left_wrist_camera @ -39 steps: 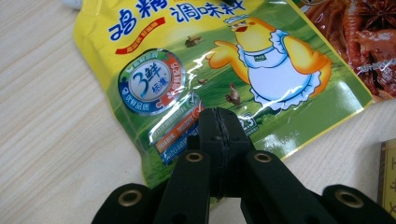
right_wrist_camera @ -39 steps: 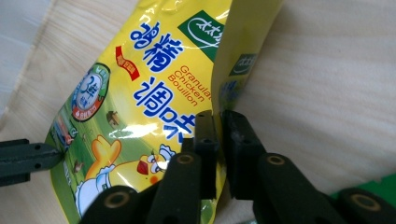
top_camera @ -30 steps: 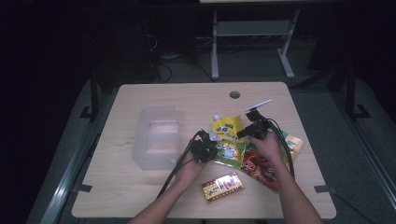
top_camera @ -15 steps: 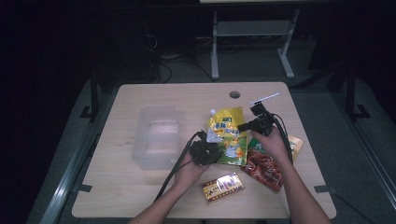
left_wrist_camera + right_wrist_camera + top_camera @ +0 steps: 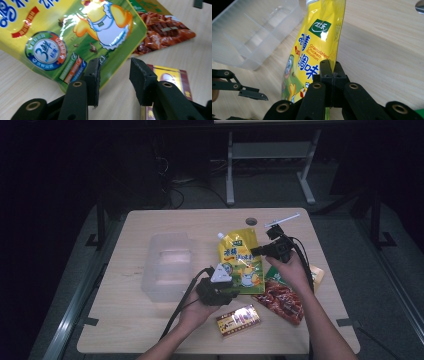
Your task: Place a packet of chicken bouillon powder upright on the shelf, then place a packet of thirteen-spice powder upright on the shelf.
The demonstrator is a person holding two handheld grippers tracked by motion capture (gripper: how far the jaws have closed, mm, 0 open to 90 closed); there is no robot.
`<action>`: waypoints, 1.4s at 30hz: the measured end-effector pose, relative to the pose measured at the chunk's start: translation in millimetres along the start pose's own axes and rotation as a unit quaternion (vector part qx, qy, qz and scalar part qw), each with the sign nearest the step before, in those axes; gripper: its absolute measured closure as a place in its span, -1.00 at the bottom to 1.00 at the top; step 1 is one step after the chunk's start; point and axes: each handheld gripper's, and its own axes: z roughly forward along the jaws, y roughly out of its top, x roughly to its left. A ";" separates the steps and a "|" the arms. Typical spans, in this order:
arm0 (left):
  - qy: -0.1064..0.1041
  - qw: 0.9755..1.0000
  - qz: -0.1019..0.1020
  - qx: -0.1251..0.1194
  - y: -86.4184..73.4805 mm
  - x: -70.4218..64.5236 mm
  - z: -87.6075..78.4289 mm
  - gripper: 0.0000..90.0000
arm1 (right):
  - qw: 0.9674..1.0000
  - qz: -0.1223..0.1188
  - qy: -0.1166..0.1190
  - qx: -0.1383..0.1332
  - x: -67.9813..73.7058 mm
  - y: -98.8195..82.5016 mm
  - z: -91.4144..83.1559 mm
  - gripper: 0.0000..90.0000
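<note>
the right gripper [image 5: 256, 251] is pinching the yellow pouch [image 5: 240, 261] at its right edge, long axis running near-to-far; the left gripper [image 5: 231, 292], jaws just opening off the pouch's near edge, is holding nothing; the clear bin [image 5: 167, 265] is lying left.

A dim lab or workshop: a lone wooden table [image 5: 165, 330] on bare floor, cables [image 5: 182, 187] and a metal stand [image 5: 270, 155] behind.

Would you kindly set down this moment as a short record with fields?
held item: yellow bouillon pouch, lifted by one edge
right hand-held gripper: shut on the pouch edge
left hand-held gripper: jaws have just been opening, the pouch's lower corner by one pad, not pressed
container: clear plastic bin, left of the pouch
on table: red snack packet, small gold box
</note>
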 end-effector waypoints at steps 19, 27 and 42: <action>-0.038 0.998 0.026 -0.038 -24.6 -11.2 -28.6 -0.15 | 0.998 -0.040 -0.016 -0.039 29.7 13.6 -28.8 1.00; -0.046 0.997 0.031 -0.051 -33.2 -13.3 -35.3 -0.25 | 0.996 -0.060 -0.042 -0.043 36.9 19.5 -37.2 1.00; -0.046 0.997 0.035 -0.054 -36.8 -16.5 -37.8 -0.31 | 0.995 -0.066 -0.038 -0.067 46.8 25.2 -57.8 1.00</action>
